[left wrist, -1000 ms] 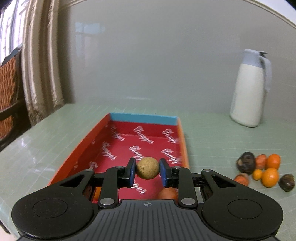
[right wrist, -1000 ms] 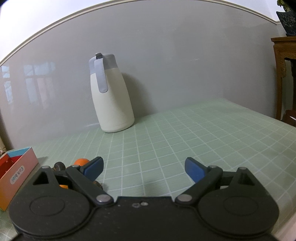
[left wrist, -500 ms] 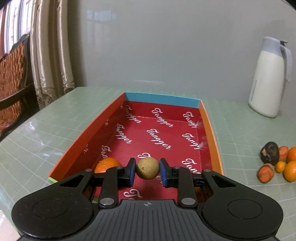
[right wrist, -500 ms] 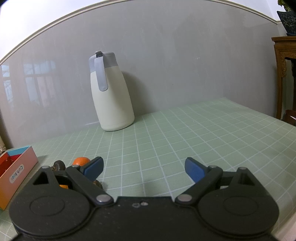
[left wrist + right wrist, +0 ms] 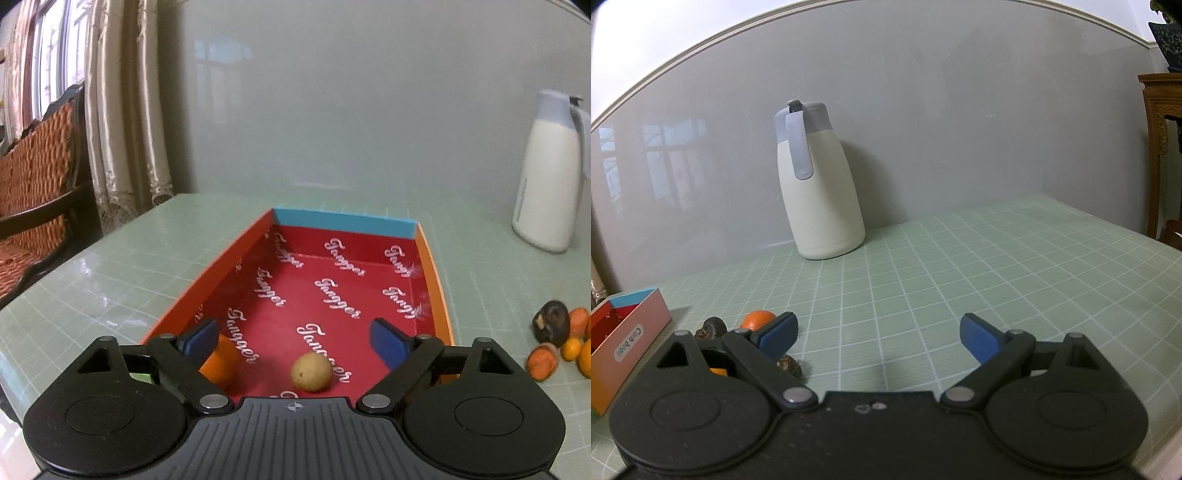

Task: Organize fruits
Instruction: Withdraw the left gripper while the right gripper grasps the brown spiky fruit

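Observation:
A red-lined box with orange walls and a blue far end lies on the green table. In its near end sit a small tan round fruit and an orange. My left gripper hovers over that end with its jaws opening; the tan fruit lies loose below and between the blue pads, untouched. A pile of orange and dark brown fruits lies right of the box. My right gripper stands open over bare table, with the fruit pile by its left finger.
A white jug with a grey lid stands by the wall at the back. A wicker chair and curtains are at the left. A wooden cabinet is at the far right. The box's outer wall shows in the right wrist view.
My left gripper went from shut on the tan fruit to wide apart, and the fruit dropped onto the box floor. The right gripper has not moved.

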